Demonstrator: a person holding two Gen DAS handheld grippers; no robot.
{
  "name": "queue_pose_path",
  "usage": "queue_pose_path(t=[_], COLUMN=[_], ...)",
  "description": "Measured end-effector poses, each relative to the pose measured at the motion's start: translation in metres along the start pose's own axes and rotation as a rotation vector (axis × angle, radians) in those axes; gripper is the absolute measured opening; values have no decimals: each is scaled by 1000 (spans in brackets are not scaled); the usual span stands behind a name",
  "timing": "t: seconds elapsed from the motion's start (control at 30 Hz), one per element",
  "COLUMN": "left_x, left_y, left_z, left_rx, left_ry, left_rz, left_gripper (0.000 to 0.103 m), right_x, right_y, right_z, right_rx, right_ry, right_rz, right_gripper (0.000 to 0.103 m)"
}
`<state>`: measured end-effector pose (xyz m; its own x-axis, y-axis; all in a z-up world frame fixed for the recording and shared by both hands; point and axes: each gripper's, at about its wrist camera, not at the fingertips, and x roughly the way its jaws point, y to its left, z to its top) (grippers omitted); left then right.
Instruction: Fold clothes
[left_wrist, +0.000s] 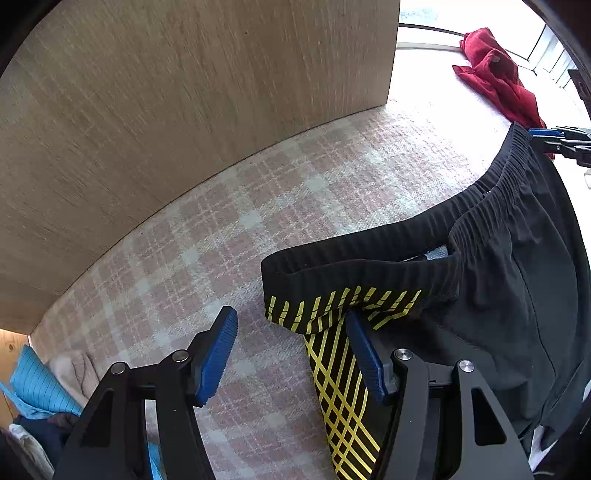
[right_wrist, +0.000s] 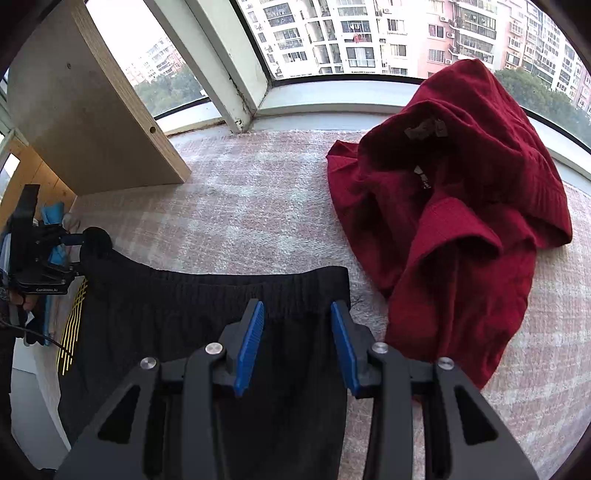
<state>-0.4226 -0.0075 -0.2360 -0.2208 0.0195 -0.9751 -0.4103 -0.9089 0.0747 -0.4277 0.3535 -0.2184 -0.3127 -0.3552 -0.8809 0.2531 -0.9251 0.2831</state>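
You are hovering both sets of tongs wide apart and gripping nothing: the left gripper (left_wrist: 291, 354) at one waistband end of the black shorts (right_wrist: 207, 317), the right gripper (right_wrist: 297, 347) at the other. The shorts are lying flat on the plaid cover (left_wrist: 229, 236), likely light, limp and slippery, so pinch the thick elastic waistband (left_wrist: 369, 240).

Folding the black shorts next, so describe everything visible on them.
The shorts are black and thin, with a ribbed elastic waistband and yellow stripes down one side. They lie spread on the checked blanket, waistband towards the window, beside the red garment. Both tongs hover open above them.
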Motion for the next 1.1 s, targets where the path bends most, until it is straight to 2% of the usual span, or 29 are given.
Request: queue_pose_path(t=[0.07,0.1,0.17,0.2,0.23,0.33,0.43,0.5,0.6,0.67,0.7,0.83,0.93,1.07,1.1], left_x=[-1,-2,-9,-14,-19,-24,-4,-7,-30,-54,-67,-120,-144,-143,-142], left_y=[1,1,1,1,1,10,10,4,-5,-7,-8,-12,-31,-47,-51], left_z=[-1,-1,-3,-3,-4,4,12,11,-5,-24,-34,-80,-147,-234,-255], left_rx=[-17,-28,-41,-50,-62,-109,-110,-98,-99,-107,-110,-124,-129,-196,-215], left_ry=[3,3,-11,-25,-43,-83,-9,-26,-61,-85,-98,-145,-126,-45,-24], left_rz=[5,16,21,2,-16,-7,43,52,51,46,43,31,38,4,-7], left_gripper=[59,56,39,25,18,20,17,18,21,27,34,39,48,49,49], right_x=[-1,-5,-21,-29,-35,-47,-30,-33,-49,-67,-77,-124,-159,-186,-187], right_y=[-4,-6,-9,-12,-19,-40,-41,-33,-28,-27,-27,-24,-13,0,4], right_z=[-2,-3,-5,-6,-5,-1,4,4,-3,-13,-19,-59,-114,-211,-235], right_rx=[20,27,31,37,57,113,113,86,72,68,67,101,114,139,151], right_ry=[-5,-16,-63,-90,-109,-155,-78,-79,-104,-122,-130,-153,-163,-130,-115], right_rz=[12,26,34,34,26,8,-2,-30,-14,-23,-26,17,39,4,-7], right_gripper=[6,5,5,5,5,5,10,16,25,26,26,26,26,44,44])
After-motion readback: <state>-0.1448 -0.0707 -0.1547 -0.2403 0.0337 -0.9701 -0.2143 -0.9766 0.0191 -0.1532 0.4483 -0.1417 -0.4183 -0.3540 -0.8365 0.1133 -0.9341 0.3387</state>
